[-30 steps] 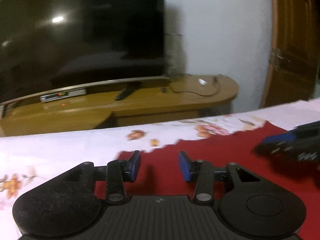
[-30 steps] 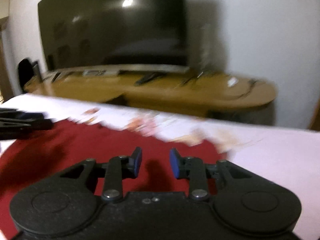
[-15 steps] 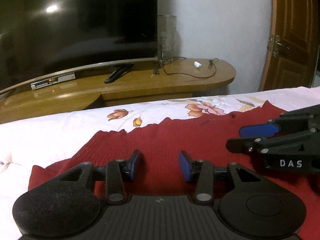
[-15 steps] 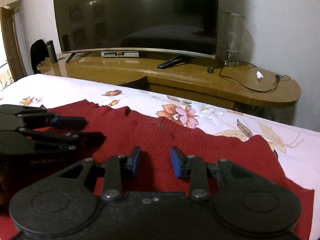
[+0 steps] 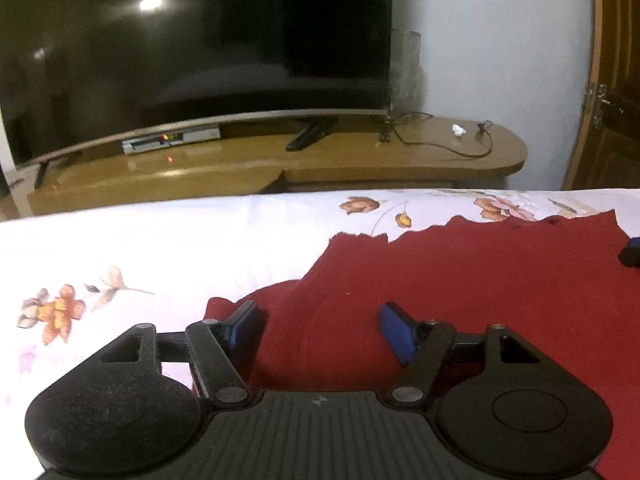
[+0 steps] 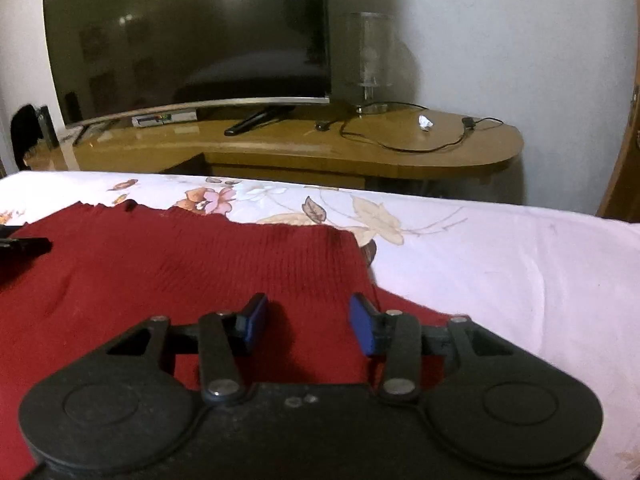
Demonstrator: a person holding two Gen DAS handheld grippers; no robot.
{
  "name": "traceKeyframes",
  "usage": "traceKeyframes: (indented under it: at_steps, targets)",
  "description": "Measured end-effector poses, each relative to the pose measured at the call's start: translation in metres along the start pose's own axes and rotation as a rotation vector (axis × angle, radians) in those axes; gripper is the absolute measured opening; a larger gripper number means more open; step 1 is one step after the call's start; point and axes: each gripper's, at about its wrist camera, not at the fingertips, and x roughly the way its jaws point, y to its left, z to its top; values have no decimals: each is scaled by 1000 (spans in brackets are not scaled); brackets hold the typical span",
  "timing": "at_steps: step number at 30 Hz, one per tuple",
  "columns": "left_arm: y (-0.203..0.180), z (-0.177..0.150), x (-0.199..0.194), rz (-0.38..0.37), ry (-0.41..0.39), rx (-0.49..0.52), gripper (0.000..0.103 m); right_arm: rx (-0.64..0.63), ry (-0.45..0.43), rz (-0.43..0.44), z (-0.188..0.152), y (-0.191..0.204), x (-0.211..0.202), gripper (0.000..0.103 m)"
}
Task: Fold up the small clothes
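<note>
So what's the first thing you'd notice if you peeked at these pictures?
The dark red knitted garment, spread flat on the flowery white bedsheet, jumps out first. Two black grippers with blue pads, left gripper and right gripper, sit open over its side edges. Behind, a big dark TV fills the wooden stand.

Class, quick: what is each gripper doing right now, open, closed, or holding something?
Left gripper: open, holding nothing, over the red garment's left edge.
Right gripper: open, holding nothing, over its right edge.

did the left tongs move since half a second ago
Yes. The left tongs shifted left along the red garment: its left edge now sits by the left pad, and more floral sheet shows.
</note>
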Motion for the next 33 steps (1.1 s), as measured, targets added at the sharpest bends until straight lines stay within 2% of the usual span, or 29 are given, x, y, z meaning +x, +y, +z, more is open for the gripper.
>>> traceKeyframes:
  at_steps: [2, 4, 8, 10, 12, 14, 16, 19, 21, 24, 26, 29, 31, 33]
  targets:
    - [-9, 1, -22, -10, -42, 16, 68, 20, -18, 13, 6, 8, -10, 42]
    - [-26, -1, -45, -68, -92, 45, 68, 7, -71, 75, 5, 22, -31, 43]
    - [-72, -6, -54, -162, -103, 156, 68, -85, -73, 210, -5, 70, -41, 40]
    - [-82, -11, -48, -171, -71, 172, 68, -113, -56, 236, -9, 91, -35, 40]
    - [-76, -22, -37, -171, -25, 158, 68, -153, -22, 240, -14, 104, -27, 40]
    - [-57, -29, -41, -191, -37, 110, 68, -237, 0, 197, -23, 109, -20, 40]
    - [-38, -32, -46, -183, -40, 93, 68, -263, -15, 175, -28, 96, -25, 40]
    - [-21, -42, -55, -139, -51, 121, 68, -193, -8, 125, -35, 50, -39, 38]
    - [-8, -45, -57, -146, -46, 67, 68, -139, -12, 113, -43, 25, -50, 38]
    - [-14, -39, -60, -109, -33, 39, 68, -84, -10, 94, -46, 15, -55, 38]
    - [-28, -35, -71, -133, -55, 41, 68, -60, -32, 95, -42, 30, -65, 42]
    - [-53, -35, -89, -182, -90, 77, 68, -56, -87, 180, -41, 61, -87, 41]
    - [-71, -42, -90, -218, -63, 83, 68, -93, -83, 228, -46, 89, -90, 40]
    - [-85, -53, -85, -193, -26, 132, 68, -137, -57, 251, -54, 115, -84, 40]
